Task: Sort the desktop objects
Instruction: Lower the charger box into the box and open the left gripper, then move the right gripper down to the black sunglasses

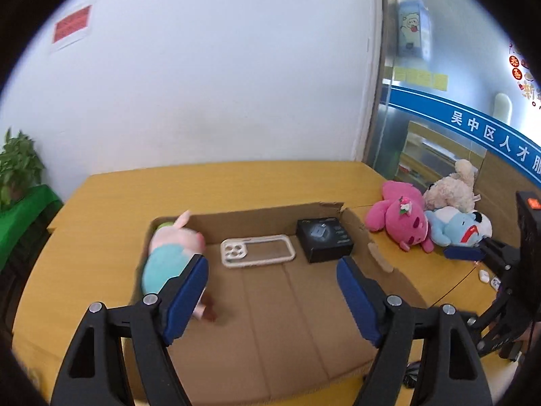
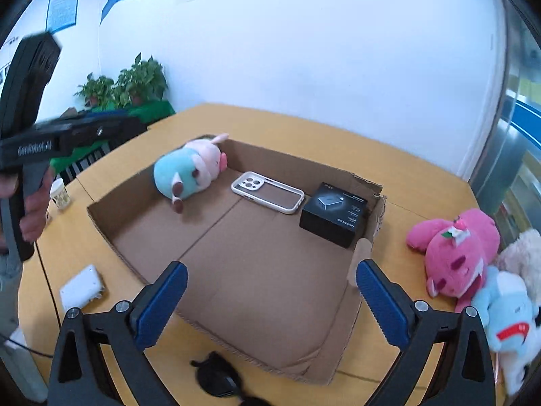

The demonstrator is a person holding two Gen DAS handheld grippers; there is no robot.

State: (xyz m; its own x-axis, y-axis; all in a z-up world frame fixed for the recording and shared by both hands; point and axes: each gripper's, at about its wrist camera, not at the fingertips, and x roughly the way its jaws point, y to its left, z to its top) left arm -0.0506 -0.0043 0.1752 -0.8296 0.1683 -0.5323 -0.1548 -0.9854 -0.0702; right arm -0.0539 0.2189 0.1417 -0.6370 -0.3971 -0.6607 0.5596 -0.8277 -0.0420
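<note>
Spread, empty left tongs [image 1: 272,291] and right tongs [image 2: 272,299] overhang the cardboard box [image 2: 236,270]; unsorted plush toys [image 2: 453,257] crowd the tabletop's right edge, where a careless reach could knock them off.

Office or service-centre room: white wall with a red notice [image 1: 72,27] at upper left, glass partition [image 1: 439,108] at right bearing a blue Chinese-lettered band, potted plants [image 2: 128,83] at left, yellow wood-toned counter [image 1: 236,182].
</note>
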